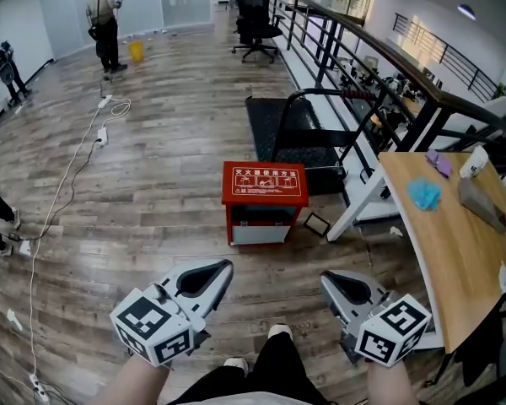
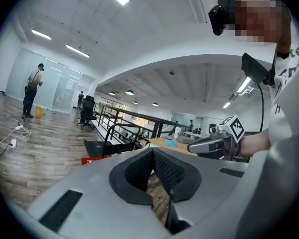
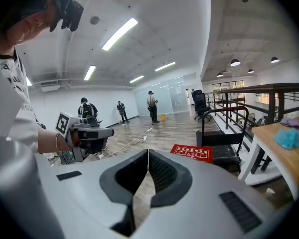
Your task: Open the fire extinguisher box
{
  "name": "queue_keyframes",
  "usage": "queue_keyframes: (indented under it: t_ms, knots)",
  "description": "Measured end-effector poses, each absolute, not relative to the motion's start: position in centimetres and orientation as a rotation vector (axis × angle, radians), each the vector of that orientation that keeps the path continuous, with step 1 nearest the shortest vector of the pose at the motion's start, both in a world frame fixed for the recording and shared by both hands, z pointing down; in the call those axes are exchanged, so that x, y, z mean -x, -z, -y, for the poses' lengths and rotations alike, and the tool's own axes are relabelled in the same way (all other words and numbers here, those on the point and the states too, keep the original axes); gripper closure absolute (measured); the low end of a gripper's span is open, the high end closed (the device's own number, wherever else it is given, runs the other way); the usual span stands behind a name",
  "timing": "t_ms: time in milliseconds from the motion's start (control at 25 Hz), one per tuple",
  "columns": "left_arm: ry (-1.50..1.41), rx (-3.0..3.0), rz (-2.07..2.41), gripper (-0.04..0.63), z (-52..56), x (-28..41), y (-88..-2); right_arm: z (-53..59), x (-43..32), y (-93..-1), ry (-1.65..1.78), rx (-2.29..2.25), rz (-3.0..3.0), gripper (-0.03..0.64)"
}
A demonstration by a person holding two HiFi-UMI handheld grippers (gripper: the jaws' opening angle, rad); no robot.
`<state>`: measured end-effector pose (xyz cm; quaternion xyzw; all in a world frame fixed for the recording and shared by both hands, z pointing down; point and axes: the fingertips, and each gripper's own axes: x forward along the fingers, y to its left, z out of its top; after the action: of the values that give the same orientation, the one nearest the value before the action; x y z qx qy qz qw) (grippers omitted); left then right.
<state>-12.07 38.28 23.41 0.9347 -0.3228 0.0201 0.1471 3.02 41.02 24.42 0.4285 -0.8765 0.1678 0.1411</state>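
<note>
red fire extinguisher box [image 1: 263, 202] sits closed on wooden floor [image 1: 169, 167], ahead of left tongs [image 1: 222, 270] and right tongs [image 1: 331, 280], both empty and pressed together.

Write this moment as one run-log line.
stage: pre-contact | fire extinguisher box: closed, on floor ahead | left gripper: shut, empty, clear of box | right gripper: shut, empty, clear of box

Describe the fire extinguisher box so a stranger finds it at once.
Start at the long black railing beside the wood-plank floor. Left of the light wooden table, a low red box stands on that floor. Its white-printed lid is the only red thing nearby.
</note>
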Motion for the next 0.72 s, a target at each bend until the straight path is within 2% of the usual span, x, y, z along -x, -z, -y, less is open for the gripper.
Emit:
queue_keyframes:
  t_ms: [360, 720]
  knots:
    - [-0.115, -2.646, 0.986, 0.592, -33.4, 9.1, -24.6, -35.1, -5.7, -25.1, -0.331, -1.065, 2.472, 0.607]
    - [-0.135, -2.585, 1.074, 0.592, -28.3, 5.6, -25.3, -29.2, -9.9, -25.9, -0.35, -0.984, 2.506, 0.607]
